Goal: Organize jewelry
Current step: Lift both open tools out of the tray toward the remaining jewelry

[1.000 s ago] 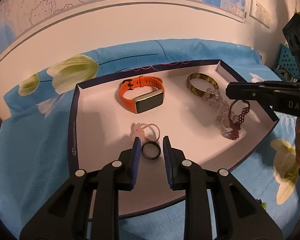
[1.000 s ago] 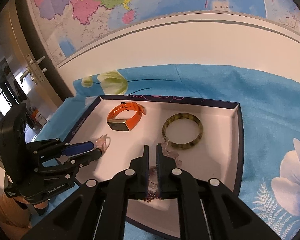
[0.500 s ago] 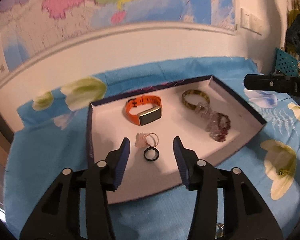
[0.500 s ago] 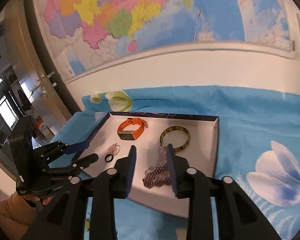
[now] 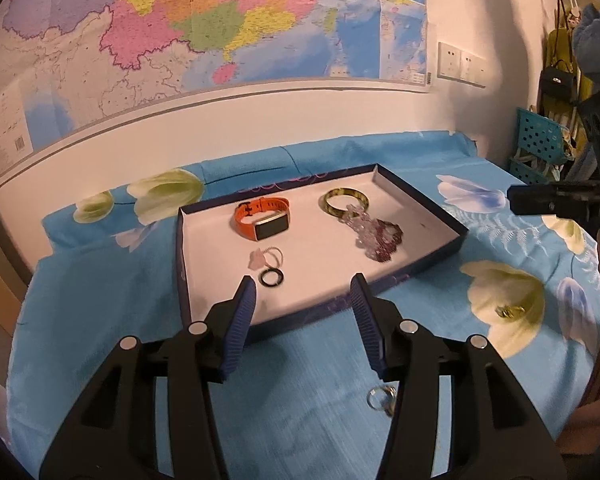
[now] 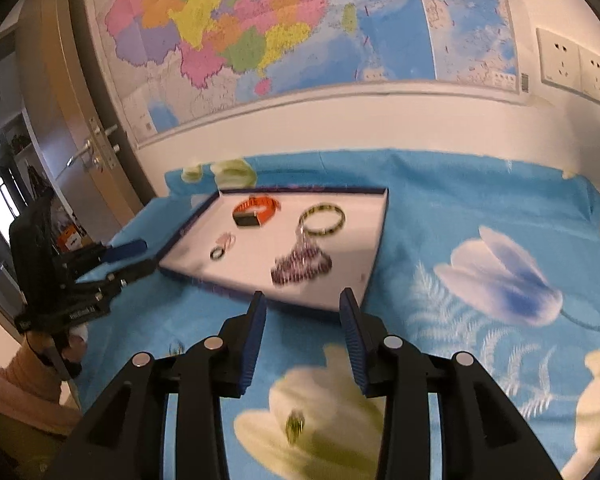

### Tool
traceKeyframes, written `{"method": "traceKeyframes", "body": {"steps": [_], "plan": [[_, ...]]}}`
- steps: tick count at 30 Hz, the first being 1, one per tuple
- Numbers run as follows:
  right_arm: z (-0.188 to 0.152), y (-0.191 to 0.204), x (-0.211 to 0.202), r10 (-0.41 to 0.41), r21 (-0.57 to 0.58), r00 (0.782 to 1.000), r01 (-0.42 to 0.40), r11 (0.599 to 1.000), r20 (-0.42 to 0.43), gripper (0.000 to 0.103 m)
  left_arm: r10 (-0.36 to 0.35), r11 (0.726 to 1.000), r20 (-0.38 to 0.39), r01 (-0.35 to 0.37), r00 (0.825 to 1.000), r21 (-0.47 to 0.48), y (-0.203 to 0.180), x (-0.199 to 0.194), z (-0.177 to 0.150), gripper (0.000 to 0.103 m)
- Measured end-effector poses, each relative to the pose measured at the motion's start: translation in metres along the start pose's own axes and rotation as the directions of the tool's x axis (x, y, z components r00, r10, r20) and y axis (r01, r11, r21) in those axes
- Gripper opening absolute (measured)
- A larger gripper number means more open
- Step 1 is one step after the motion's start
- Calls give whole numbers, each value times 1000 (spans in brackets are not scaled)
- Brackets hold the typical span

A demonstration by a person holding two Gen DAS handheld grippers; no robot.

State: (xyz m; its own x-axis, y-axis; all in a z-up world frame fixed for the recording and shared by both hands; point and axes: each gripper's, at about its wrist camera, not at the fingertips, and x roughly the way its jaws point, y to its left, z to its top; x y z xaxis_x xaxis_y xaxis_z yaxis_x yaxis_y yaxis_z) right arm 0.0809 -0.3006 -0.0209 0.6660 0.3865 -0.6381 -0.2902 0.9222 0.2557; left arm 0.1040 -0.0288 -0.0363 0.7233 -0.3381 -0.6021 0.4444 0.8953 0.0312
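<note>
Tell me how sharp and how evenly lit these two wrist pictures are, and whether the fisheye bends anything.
Left wrist view: fairly sharp on the tray, warm dim light, slight smear on the blue cloth near the bottom; the wall's grey stripe bows. Right wrist view: motion blur throughout, the beaded bracelet smeared, bright daylight only through the doorway at left, dark corners.

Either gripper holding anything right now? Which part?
Nothing held. Left gripper stands open and empty; right gripper is opening, empty too. Jewelry lies in the tray.
</note>
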Motion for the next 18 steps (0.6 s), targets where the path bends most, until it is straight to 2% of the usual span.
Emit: {"method": "traceKeyframes", "body": {"steps": [12, 18], "plan": [[-57, 5, -2, 3, 26, 996, -1, 1000, -86, 36, -49, 999, -50, 50, 998, 3, -16, -14, -34, 49], [-72, 10, 1, 8, 20, 992, -6, 1000, -125, 35, -74, 997, -74, 75, 994, 9, -24, -17, -47, 49]]}}
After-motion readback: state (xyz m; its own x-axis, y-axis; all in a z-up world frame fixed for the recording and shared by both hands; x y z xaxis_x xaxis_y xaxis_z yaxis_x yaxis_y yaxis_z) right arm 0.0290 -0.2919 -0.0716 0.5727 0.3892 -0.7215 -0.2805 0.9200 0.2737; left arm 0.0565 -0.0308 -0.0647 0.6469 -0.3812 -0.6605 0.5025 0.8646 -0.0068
